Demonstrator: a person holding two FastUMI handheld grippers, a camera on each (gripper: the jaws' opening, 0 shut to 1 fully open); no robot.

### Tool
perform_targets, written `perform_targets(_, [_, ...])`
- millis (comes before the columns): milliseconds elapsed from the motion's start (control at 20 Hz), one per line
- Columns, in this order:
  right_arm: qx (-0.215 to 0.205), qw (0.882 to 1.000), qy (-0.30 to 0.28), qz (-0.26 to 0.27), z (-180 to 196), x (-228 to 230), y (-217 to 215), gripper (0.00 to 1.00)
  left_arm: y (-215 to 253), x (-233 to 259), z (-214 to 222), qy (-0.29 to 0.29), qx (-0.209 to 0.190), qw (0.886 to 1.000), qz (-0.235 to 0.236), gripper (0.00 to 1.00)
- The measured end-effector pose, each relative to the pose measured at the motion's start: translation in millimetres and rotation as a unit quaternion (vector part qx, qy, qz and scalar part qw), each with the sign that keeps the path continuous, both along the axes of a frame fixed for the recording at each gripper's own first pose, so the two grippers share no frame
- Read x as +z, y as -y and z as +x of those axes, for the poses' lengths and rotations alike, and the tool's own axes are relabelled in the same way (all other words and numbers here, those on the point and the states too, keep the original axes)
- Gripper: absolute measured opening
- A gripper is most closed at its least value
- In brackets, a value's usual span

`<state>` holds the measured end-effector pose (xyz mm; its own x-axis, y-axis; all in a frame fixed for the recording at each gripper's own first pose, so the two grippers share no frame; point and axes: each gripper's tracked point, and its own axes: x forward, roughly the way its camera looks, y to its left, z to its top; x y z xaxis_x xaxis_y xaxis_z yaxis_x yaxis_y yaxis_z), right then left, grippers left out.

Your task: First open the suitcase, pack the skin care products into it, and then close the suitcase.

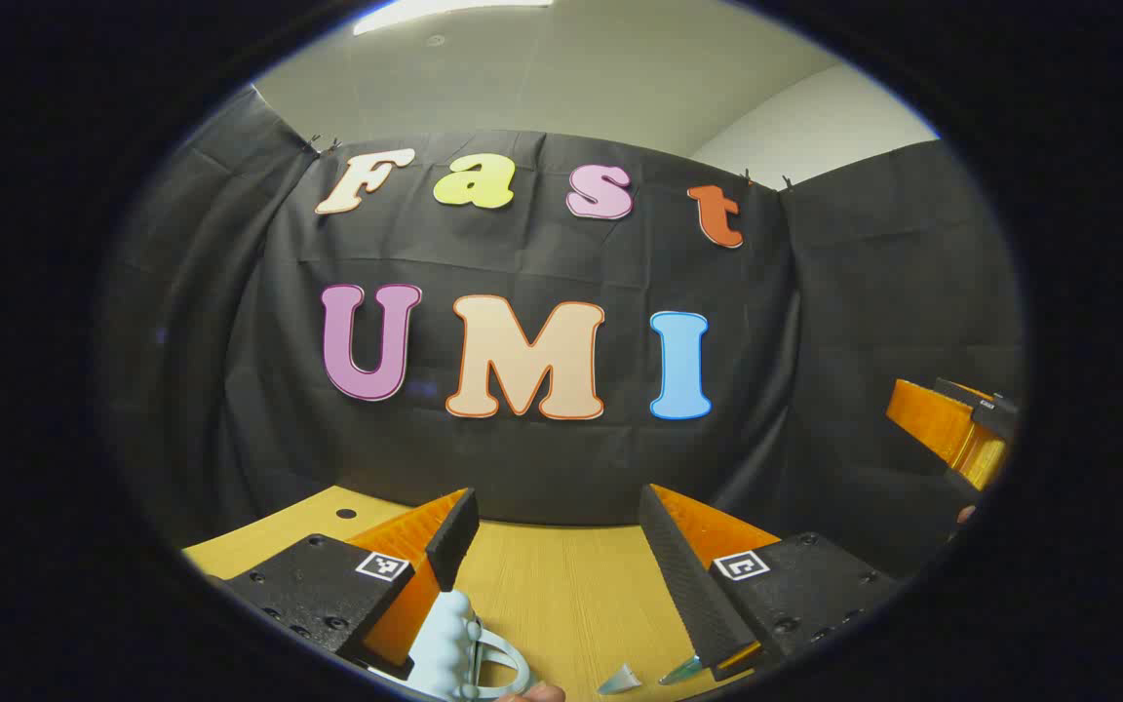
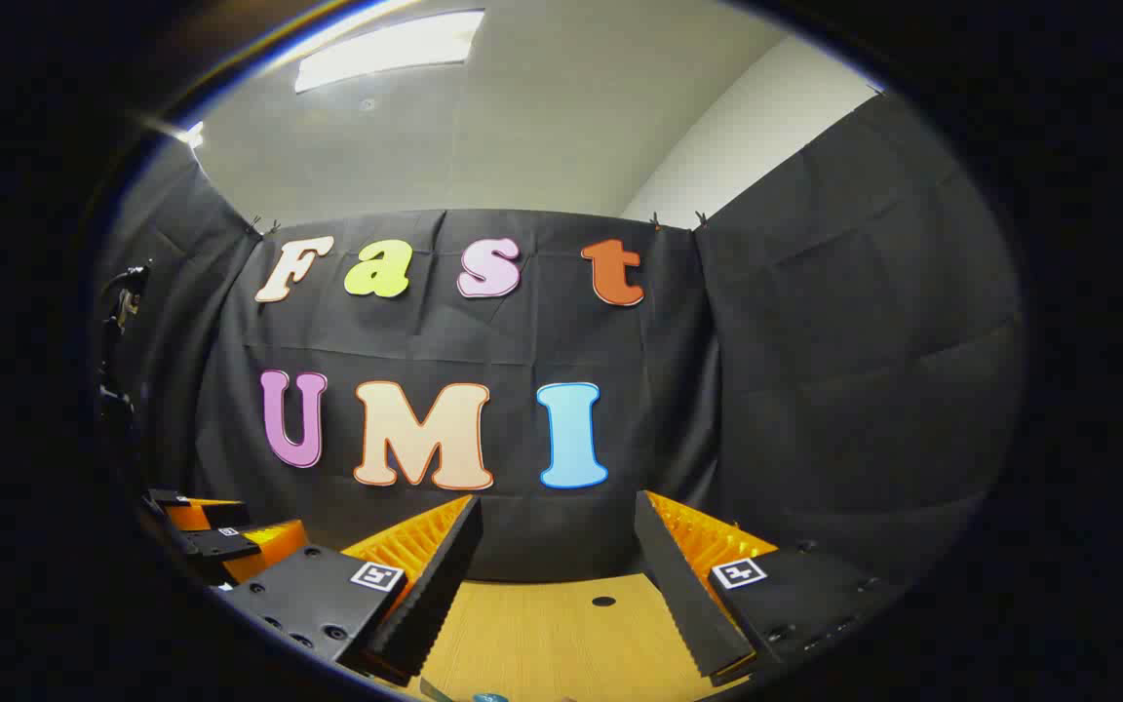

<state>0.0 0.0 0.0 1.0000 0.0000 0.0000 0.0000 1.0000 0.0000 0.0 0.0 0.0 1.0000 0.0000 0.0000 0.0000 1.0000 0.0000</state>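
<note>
My left gripper [image 1: 559, 570] is wide open, holding nothing; a pale blue ridged item [image 1: 449, 643] sits beside its left finger. Right gripper [image 2: 554, 585] also released above the wooden table [image 2: 561, 634]. No legible product labels.

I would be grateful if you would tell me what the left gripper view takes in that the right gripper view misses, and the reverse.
Left gripper view: a pale blue ribbed object lies at the bottom edge beside the left gripper, and the right gripper's body sits at the far right.

Right gripper view: a bright ceiling light, and the left gripper's body low on the left.

Both: open fingers over the wooden table, with a round hole in it.
</note>
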Motion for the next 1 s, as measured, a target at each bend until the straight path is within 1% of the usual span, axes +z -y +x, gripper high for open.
perform_targets(150, [0.013, 1.0, -0.005, 0.003, 10, -12, 2, 0.98, 2, -2, -1, 0.004, 0.011, 1.0, 0.011, 0.97])
perform_targets(200, [0.019, 1.0, -0.005, 0.006, 13, -14, 2, 1.0, 3, -1, -1, 0.009, 0.014, 1.0, 0.007, 0.96])
perform_targets(250, [0.028, 1.0, -0.004, 0.011, 16, -16, 1, 0.98, 6, -1, 0, 0.011, 0.016, 1.0, 0.002, 0.97])
perform_targets(400, [0.053, 0.998, -0.003, 0.015, 24, -26, 0, 0.98, 9, -9, 0, 0.011, 0.028, 1.0, 0.001, 0.97])
perform_targets(500, [0.074, 0.997, -0.006, 0.011, 27, -36, -2, 0.98, 11, -21, 3, 0.0, 0.034, 0.999, 0.015, 0.97])
perform_targets(600, [0.091, 0.996, -0.018, 0.01, 29, -49, -7, 0.98, 3, -43, 4, -0.028, 0.048, 0.998, 0.031, 0.96])
perform_targets(700, [0.096, 0.995, -0.032, 0.009, 33, -61, -10, 0.98, -8, -69, 6, -0.064, 0.059, 0.996, 0.031, 0.97])
perform_targets(800, [0.088, 0.996, -0.03, -0.001, 34, -61, -8, 0.98, -17, -100, 9, -0.109, 0.059, 0.992, 0.018, 0.97])
perform_targets(900, [0.076, 0.996, -0.034, -0.007, 34, -66, -9, 0.98, -28, -135, 10, -0.166, 0.061, 0.984, 0.013, 0.97])
perform_targets(1000, [0.071, 0.996, -0.044, -0.013, 33, -74, -15, 0.98, -34, -162, 12, -0.205, 0.055, 0.977, 0.003, 0.98])
